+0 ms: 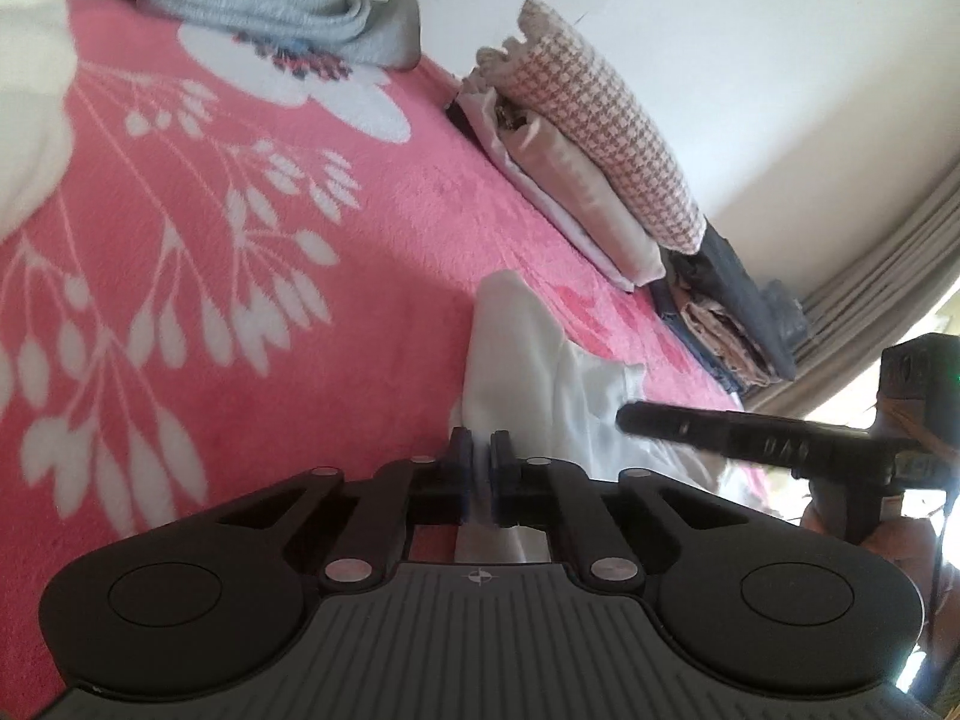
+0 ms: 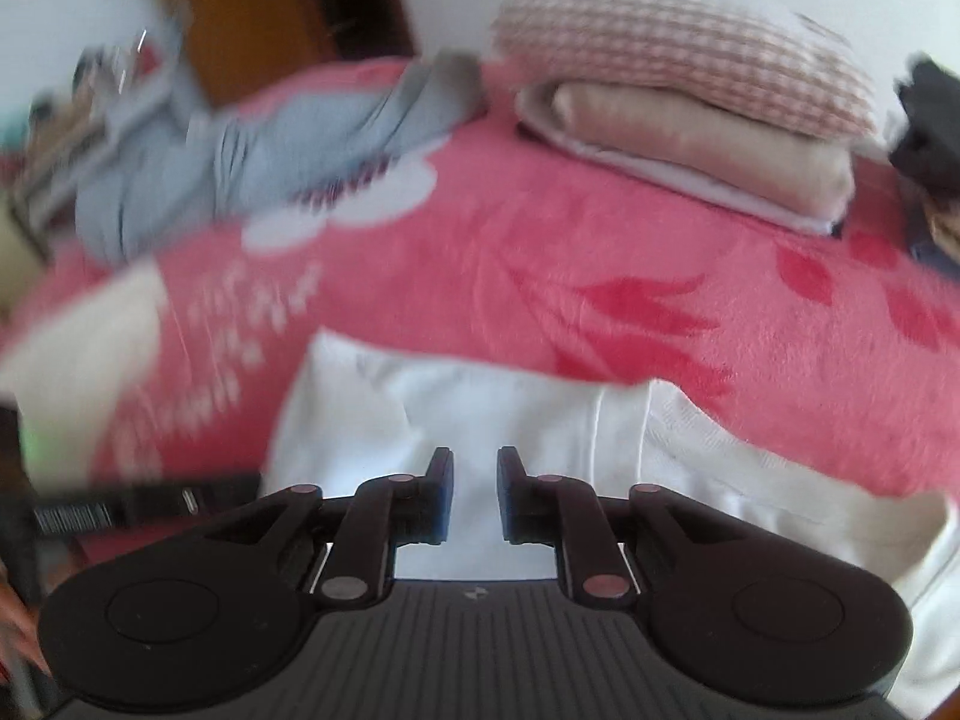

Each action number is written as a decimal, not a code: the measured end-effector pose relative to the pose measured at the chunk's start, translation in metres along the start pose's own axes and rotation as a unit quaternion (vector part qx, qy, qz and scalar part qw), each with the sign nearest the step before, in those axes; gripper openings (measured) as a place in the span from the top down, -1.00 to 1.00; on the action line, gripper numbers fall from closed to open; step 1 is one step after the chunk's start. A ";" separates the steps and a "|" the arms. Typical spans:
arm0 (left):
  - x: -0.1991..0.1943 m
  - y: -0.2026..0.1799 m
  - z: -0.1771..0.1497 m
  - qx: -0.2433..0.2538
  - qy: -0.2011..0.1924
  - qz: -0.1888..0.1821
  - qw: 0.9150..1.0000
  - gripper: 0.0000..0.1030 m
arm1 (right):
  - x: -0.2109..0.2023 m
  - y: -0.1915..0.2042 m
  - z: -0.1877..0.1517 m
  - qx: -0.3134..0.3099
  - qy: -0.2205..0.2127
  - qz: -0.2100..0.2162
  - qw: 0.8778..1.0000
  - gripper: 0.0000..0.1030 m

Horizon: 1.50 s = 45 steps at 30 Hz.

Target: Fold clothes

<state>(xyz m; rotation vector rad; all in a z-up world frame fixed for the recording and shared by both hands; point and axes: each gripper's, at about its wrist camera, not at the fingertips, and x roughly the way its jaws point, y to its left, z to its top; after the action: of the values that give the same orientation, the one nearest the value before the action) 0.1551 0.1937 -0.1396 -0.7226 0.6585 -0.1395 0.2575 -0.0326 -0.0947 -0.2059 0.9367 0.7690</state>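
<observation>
We have two folded stacks (image 1: 588,138) done at the far edge of the pink blanket (image 1: 240,276); a grey garment (image 1: 270,6) lies crumpled beyond, and the white garment (image 2: 480,414) in front of us is not yet folded. Our left gripper (image 1: 478,468) is clamped shut on a raised fold of that white cloth. Our right gripper (image 2: 474,495) hangs just over the same garment with its jaws a little apart, nothing pinched between them, so the fold itself remains to be made
</observation>
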 end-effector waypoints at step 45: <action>-0.051 -0.048 -0.008 0.145 -0.027 0.046 0.988 0.81 | -0.113 -0.030 -0.037 0.139 -0.075 -0.038 0.987 0.83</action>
<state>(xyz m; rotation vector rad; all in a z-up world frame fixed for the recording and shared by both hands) 0.1153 0.1700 -0.0867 -0.4141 0.6031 -0.1266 0.2138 -0.1287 -0.0329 0.0594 0.8764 0.5674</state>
